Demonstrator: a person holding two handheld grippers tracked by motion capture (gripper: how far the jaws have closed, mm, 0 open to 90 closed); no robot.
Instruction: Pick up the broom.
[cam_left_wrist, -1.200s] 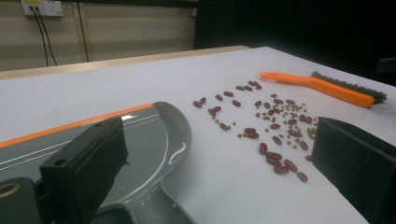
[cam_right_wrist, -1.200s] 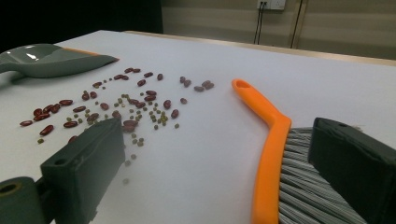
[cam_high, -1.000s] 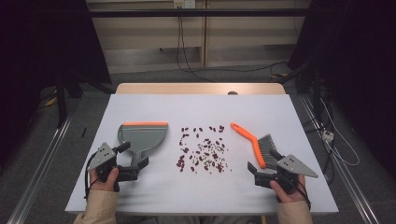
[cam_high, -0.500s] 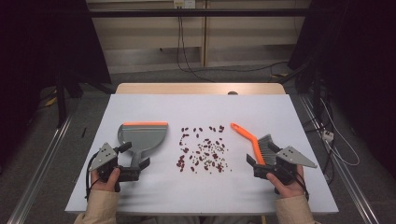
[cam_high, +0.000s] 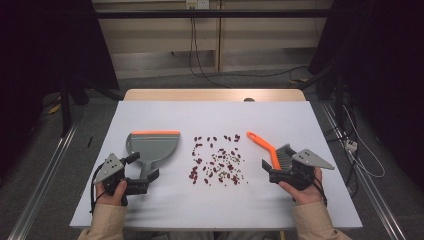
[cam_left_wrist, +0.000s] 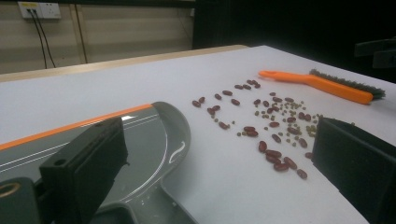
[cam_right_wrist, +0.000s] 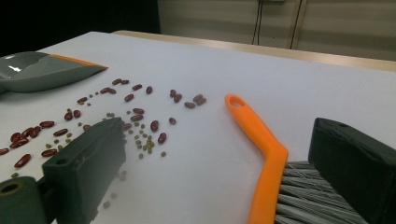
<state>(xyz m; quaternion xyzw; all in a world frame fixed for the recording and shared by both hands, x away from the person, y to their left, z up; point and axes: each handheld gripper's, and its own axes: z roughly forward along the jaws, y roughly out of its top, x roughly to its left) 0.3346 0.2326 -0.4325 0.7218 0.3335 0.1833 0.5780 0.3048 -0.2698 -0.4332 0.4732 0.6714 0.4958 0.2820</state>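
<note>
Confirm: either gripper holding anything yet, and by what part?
Nothing held. The left gripper is open with its fingers astride the dustpan handle; the right gripper is open by the brush head, not clamped.

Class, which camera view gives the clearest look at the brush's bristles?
The right gripper view: the brush bristles lie close, strands distinct beside the orange handle. The left gripper view shows them far off; the high view shows a small grey patch.

Honestly can't read any text, label, brand or number anywhere here, nothing on the dustpan (cam_high: 152, 148), nothing on the brush (cam_high: 272, 151) beside it either.
</note>
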